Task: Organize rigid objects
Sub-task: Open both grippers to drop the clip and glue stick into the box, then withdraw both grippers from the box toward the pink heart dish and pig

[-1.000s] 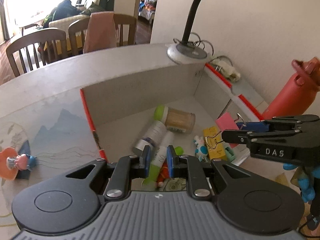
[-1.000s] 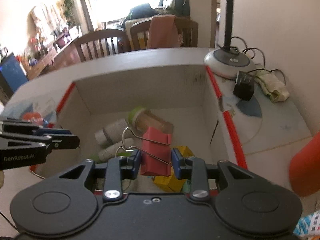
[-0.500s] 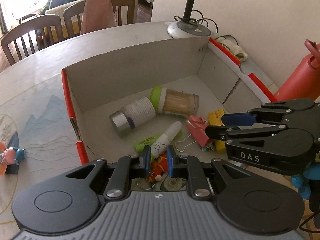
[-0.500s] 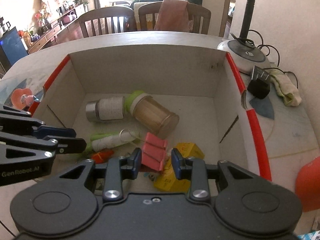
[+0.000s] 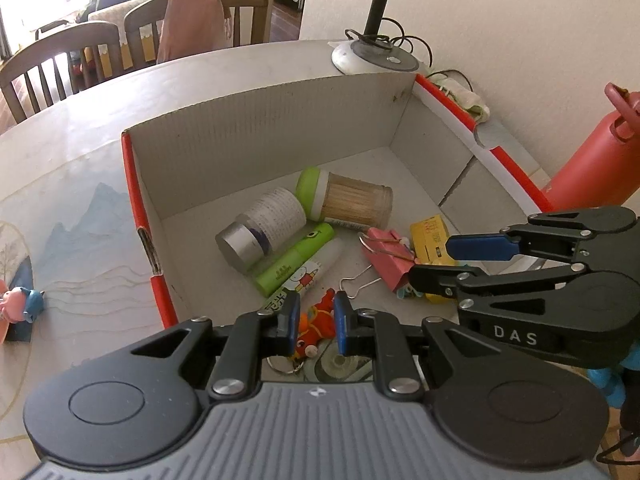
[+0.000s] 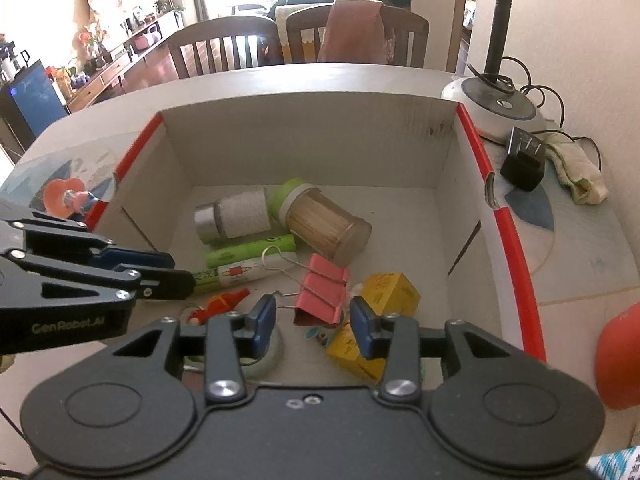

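The left claw (image 5: 313, 322) hovers over the near edge of the cardboard box (image 6: 304, 148), fingers narrowly parted on nothing. Right of it, the pink binder clip (image 6: 322, 294) lies on the box floor, its long axis running near to far, wire handles reaching left toward the green tube (image 6: 250, 250). The right claw (image 6: 314, 322) gapes wide, released, just above it. I judge it best lifted straight up, clear of those wires, before fetching another item
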Tool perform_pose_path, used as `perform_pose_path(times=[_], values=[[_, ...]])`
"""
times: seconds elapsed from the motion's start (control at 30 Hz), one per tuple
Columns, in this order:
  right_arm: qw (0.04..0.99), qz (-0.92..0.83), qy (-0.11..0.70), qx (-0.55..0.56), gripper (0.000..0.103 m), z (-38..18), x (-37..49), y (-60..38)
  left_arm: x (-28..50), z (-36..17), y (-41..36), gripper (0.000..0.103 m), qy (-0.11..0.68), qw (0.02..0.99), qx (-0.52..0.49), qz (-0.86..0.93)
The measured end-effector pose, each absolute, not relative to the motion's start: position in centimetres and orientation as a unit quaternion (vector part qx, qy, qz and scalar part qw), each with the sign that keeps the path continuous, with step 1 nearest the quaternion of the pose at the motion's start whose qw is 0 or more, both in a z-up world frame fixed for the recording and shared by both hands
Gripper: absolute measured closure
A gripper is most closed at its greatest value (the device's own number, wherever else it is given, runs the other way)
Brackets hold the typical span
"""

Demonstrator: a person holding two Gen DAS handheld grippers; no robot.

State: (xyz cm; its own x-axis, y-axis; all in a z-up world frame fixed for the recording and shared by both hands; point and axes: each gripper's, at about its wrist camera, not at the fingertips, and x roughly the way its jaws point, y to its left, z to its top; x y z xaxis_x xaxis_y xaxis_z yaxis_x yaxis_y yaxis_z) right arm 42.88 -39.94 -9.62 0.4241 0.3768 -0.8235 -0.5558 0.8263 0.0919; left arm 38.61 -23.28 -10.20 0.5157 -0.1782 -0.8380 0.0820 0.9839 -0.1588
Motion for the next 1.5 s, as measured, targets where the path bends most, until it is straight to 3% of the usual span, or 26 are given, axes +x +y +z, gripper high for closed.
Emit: perform_pose_path(times=[0.63,1.27,1.37,1.43,1.5], values=[[0.852,0.294,0.429,-0.058,0.052,-4.6,38.1,-38.1,34.2,-5.6,-19.8,0.086,0.431,0.895,-0.072,-0.091],[0.851,0.345,0.395,-0.030,0.028,-1.6,29.7,-29.7,25.4,-3.6,-9.4,0.085,0.404,0.907,-0.095,-0.065],[0.850,0.353,0.389,-0.032,0.026,-1.4,28.4,-28.0,23.9,-3.5,-7.5,0.067,0.399,0.910,-0.098,-0.058],[0.850,0.356,0.386,-0.033,0.024,-1.3,27.6,-26.9,22.9,-3.4,-6.3,0.042,0.391,0.913,-0.100,-0.052],[0.850,0.360,0.383,-0.037,0.023,-1.2,26.7,-25.7,21.9,-3.2,-5.1,0.038,0.383,0.917,-0.101,-0.046]])
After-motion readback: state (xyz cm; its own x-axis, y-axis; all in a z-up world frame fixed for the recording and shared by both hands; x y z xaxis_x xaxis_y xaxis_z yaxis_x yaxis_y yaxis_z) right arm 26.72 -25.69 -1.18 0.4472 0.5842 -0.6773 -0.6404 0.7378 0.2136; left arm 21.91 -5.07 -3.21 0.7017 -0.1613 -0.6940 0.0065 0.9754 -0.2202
